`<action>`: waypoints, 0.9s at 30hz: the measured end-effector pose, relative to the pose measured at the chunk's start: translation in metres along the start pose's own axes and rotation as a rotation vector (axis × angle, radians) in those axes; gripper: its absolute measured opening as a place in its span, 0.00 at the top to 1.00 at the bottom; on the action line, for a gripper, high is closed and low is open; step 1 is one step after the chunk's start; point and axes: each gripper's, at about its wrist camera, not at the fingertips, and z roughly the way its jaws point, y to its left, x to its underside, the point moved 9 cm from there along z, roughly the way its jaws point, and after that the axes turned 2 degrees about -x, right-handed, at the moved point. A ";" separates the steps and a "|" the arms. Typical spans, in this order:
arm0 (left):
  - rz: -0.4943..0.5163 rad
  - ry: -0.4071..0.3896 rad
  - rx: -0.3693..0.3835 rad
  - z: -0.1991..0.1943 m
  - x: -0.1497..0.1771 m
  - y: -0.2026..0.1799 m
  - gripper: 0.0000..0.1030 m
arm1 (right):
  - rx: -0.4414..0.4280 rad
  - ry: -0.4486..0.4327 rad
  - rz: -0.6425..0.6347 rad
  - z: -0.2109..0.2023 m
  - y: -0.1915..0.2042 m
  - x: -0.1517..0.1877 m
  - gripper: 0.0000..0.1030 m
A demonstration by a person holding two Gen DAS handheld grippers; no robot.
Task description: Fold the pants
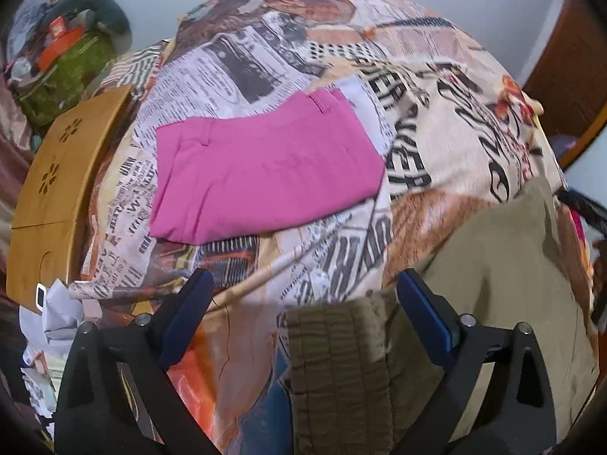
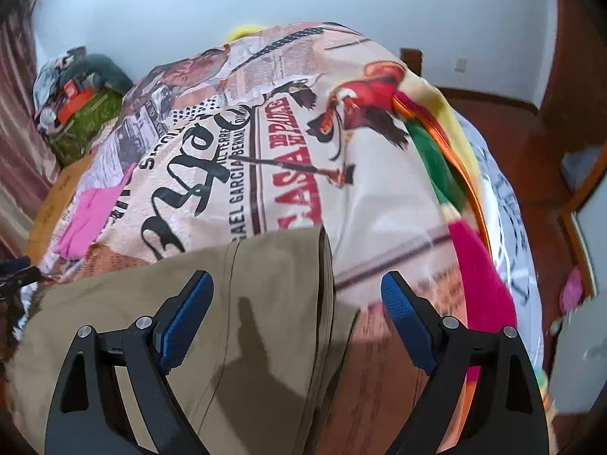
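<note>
Khaki pants (image 1: 489, 265) lie spread on the printed bedspread (image 1: 288, 49). Their ribbed waistband (image 1: 337, 360) sits between the fingers of my left gripper (image 1: 303, 284), which is open and hovers over it. In the right wrist view the khaki pants (image 2: 242, 303) lie flat, the leg end near the middle. My right gripper (image 2: 297, 288) is open above the leg edge, holding nothing. Folded pink pants (image 1: 261, 167) lie farther back on the bed; they also show in the right wrist view (image 2: 91, 220).
A wooden lap table (image 1: 53, 189) stands at the bed's left edge. A pile of bags and clothes (image 1: 64, 57) sits far left. Crumpled paper and plastic bags (image 1: 60, 314) lie near left. A colourful blanket (image 2: 470, 250) hangs at the bed's right side, above wooden floor (image 2: 523, 144).
</note>
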 end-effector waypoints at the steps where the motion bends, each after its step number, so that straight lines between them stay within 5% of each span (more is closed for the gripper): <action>1: 0.005 0.006 0.004 0.001 0.002 -0.001 0.05 | 0.007 0.002 -0.006 0.004 -0.001 -0.001 0.19; 12: 0.026 0.121 0.047 0.032 0.027 -0.013 0.12 | -0.013 0.049 -0.038 0.036 0.004 0.003 0.53; 14: 0.043 0.088 0.032 0.029 0.027 -0.016 0.18 | -0.027 0.054 -0.034 0.038 0.005 0.005 0.79; 16: 0.055 0.069 0.027 0.026 0.026 -0.018 0.25 | 0.001 0.039 -0.020 0.038 0.001 0.008 0.92; 27: 0.004 0.000 -0.035 0.025 0.022 -0.009 0.34 | 0.082 -0.025 -0.042 0.036 -0.005 0.000 0.96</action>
